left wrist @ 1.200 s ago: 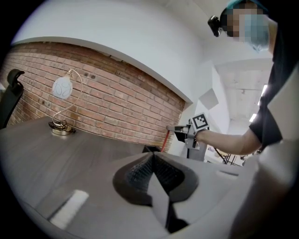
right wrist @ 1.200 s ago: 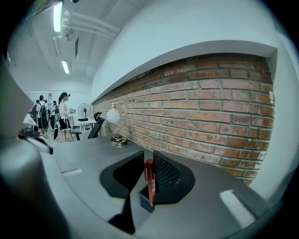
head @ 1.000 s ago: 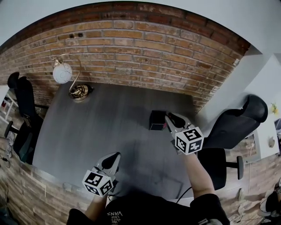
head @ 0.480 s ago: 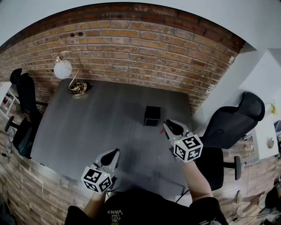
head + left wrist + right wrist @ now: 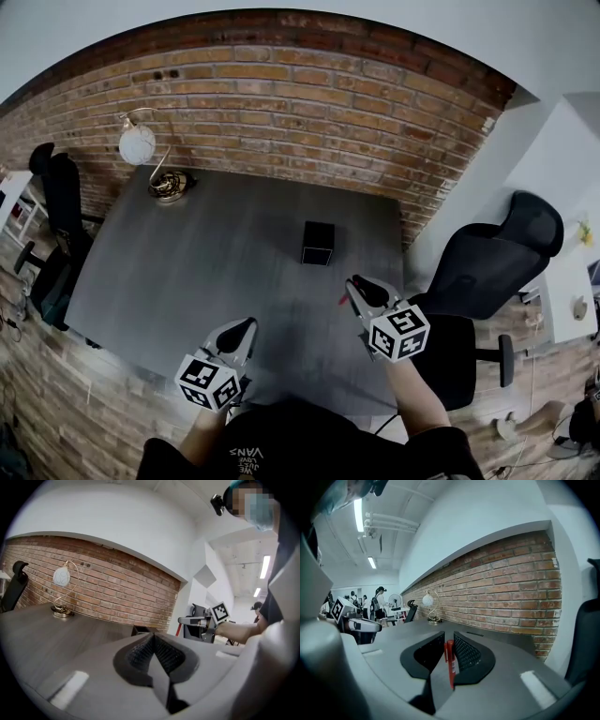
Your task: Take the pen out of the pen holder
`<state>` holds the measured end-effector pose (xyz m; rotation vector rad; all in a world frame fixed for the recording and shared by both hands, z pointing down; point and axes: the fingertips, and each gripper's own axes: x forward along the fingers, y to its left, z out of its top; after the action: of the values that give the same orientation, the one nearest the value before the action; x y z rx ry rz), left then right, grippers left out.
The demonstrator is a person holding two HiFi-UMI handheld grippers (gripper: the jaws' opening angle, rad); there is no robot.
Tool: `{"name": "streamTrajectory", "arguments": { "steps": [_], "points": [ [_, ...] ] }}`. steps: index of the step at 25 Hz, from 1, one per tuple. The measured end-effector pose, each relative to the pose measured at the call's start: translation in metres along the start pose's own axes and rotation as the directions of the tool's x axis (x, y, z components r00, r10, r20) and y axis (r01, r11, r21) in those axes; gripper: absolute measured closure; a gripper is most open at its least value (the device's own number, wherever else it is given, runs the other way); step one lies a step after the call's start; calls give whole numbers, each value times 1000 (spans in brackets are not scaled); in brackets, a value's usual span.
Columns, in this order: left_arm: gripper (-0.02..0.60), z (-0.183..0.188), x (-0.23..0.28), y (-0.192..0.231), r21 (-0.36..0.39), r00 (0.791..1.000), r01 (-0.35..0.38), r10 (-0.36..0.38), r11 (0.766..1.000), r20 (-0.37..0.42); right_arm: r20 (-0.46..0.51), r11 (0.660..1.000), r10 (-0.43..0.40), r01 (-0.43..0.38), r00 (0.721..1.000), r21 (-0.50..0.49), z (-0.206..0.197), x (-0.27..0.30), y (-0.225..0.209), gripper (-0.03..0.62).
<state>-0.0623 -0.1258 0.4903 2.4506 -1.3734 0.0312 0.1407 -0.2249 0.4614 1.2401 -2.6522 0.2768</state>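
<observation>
Two grippers hover over the near part of the table [image 5: 187, 272]. The left gripper [image 5: 242, 330] is clenched on nothing and looks idle. Mid-table stands the holder [image 5: 318, 243], clear of both. The right gripper [image 5: 357, 287], nearer the person than the holder, pinches the red pen [image 5: 450, 660]. The pen looks to be out already, so I'd guess the next move is to lower it onto bare table and let go.

The right gripper [image 5: 353, 284] has drawn back from the holder [image 5: 318, 243] toward the near edge of the table [image 5: 187, 272]. A second ago its tips were just beside the holder, and now they are well apart. The pen [image 5: 449, 660] clamped in it came along, and was probably already clear of the holder then.
</observation>
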Motion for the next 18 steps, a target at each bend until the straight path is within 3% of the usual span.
{"name": "streamTrajectory", "arguments": {
  "steps": [18],
  "points": [
    [529, -27, -17, -21, -20, 998, -57, 57, 998, -16, -27, 989, 46, -42, 999, 140, -64, -42, 23, 531]
  ]
}}
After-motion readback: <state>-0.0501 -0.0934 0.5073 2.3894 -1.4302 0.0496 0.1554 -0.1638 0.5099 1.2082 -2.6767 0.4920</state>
